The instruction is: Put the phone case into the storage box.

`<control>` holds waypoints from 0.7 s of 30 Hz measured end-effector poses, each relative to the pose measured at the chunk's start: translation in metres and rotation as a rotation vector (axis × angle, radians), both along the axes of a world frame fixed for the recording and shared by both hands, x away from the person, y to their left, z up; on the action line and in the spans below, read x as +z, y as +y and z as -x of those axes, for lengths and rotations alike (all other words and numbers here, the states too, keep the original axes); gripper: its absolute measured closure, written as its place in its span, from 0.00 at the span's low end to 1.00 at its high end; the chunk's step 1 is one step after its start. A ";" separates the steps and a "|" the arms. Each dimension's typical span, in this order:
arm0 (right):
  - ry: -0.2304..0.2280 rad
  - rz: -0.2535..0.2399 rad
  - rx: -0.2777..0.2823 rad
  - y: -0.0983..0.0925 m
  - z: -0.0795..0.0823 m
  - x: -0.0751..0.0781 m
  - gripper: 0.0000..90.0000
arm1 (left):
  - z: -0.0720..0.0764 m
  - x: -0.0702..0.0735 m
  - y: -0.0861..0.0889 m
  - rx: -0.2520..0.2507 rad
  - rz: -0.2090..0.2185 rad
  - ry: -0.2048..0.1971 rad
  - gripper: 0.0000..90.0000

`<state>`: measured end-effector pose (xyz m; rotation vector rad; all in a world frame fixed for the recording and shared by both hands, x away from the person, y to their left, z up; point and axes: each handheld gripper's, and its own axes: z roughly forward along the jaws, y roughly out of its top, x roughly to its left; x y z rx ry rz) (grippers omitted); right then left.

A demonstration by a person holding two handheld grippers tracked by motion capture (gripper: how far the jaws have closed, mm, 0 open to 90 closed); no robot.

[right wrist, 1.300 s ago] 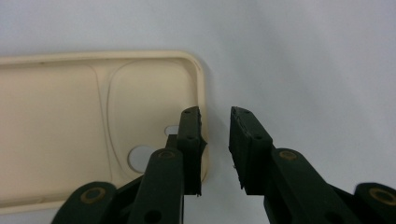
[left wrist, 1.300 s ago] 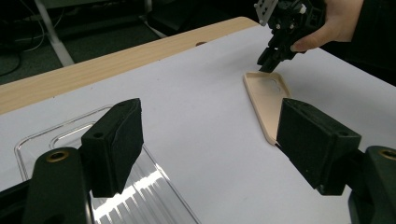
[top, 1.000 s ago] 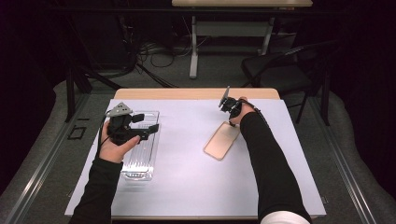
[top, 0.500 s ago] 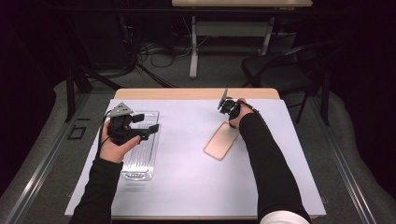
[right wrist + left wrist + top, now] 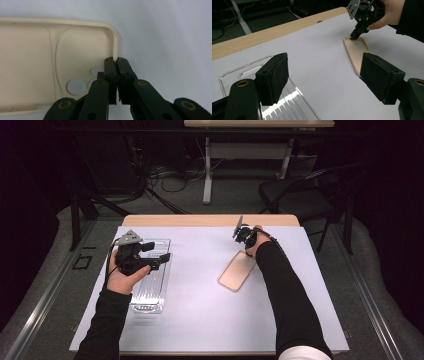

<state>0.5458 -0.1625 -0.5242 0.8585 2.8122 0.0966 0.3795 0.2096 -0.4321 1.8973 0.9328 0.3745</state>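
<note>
A beige phone case (image 5: 237,272) lies inside-up on the white mat, its camera cut-outs towards the far end. My right gripper (image 5: 244,245) points down at that far end and is shut on the case's rim (image 5: 115,47). Its jaws have just been closing, with the rim between the pads. From the left gripper view, the right gripper (image 5: 355,37) stands on the case's (image 5: 357,51) far corner. My left gripper (image 5: 159,252) is held level over a clear plastic tray (image 5: 150,290), open, with nothing between its jaws (image 5: 324,72).
The white mat (image 5: 200,295) covers most of the wooden table (image 5: 210,220); a strip of wood shows at the far edge. Behind the table are a dark chair (image 5: 300,195), a desk leg and cables on the floor.
</note>
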 end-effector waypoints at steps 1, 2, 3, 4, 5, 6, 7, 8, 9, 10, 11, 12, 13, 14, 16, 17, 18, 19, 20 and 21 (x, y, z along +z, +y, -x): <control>-0.005 0.002 0.004 0.000 0.000 0.000 0.98 | 0.000 0.000 0.000 0.000 0.000 -0.001 0.26; -0.005 0.002 0.004 0.000 0.000 0.000 0.98 | 0.000 0.000 0.000 -0.001 0.000 0.000 0.26; -0.011 -0.001 0.009 0.000 0.000 0.000 0.98 | 0.000 0.000 0.000 -0.001 0.000 -0.001 0.26; -0.012 -0.002 0.009 0.000 0.000 0.000 0.98 | 0.000 0.000 0.000 -0.001 -0.001 -0.001 0.26; -0.010 0.004 0.009 0.000 0.000 0.000 0.98 | 0.000 0.000 0.000 0.000 0.000 -0.001 0.26; -0.010 0.004 0.009 0.000 0.000 0.000 0.98 | 0.000 0.000 0.000 0.000 0.000 0.000 0.26; -0.008 0.009 0.014 0.000 0.000 0.001 0.98 | -0.001 0.000 0.000 -0.001 -0.001 0.000 0.26; -0.002 0.015 0.008 0.000 0.000 0.001 0.98 | -0.001 0.000 0.000 0.000 -0.001 0.000 0.26; -0.009 0.000 0.001 0.000 0.001 0.001 0.98 | -0.001 0.000 0.000 0.001 -0.001 0.000 0.26; -0.009 0.000 0.001 0.000 0.001 0.001 0.98 | -0.001 0.000 0.000 0.001 -0.001 0.001 0.26; -0.010 0.006 0.007 0.000 0.001 0.001 0.98 | -0.001 -0.001 0.000 0.002 -0.001 0.001 0.26; -0.010 0.006 0.007 0.000 0.001 0.001 0.98 | -0.001 -0.001 0.000 0.002 -0.001 0.001 0.26; -0.009 0.006 0.017 0.000 0.001 0.001 0.98 | -0.001 -0.001 0.000 0.002 -0.001 0.001 0.26; -0.009 0.006 0.017 0.000 0.001 0.001 0.98 | -0.001 -0.001 0.000 0.002 -0.002 0.001 0.26; -0.014 0.000 0.016 0.001 0.001 0.001 0.98 | -0.001 -0.001 0.000 0.002 -0.003 0.001 0.26; -0.015 -0.004 0.018 0.001 0.002 0.002 0.98 | -0.001 -0.001 0.000 0.001 -0.003 0.001 0.26; -0.015 -0.004 0.018 0.001 0.002 0.002 0.98 | -0.001 -0.001 0.000 0.001 -0.004 0.002 0.26; -0.015 -0.005 0.017 0.001 0.002 0.002 0.98 | -0.001 -0.001 0.000 0.000 -0.004 0.002 0.26; -0.018 -0.006 0.017 0.001 0.002 0.003 0.98 | -0.001 -0.001 0.000 0.000 -0.005 0.002 0.26; -0.013 -0.003 0.017 0.000 0.002 0.003 0.98 | -0.001 -0.001 0.000 -0.001 -0.005 0.001 0.26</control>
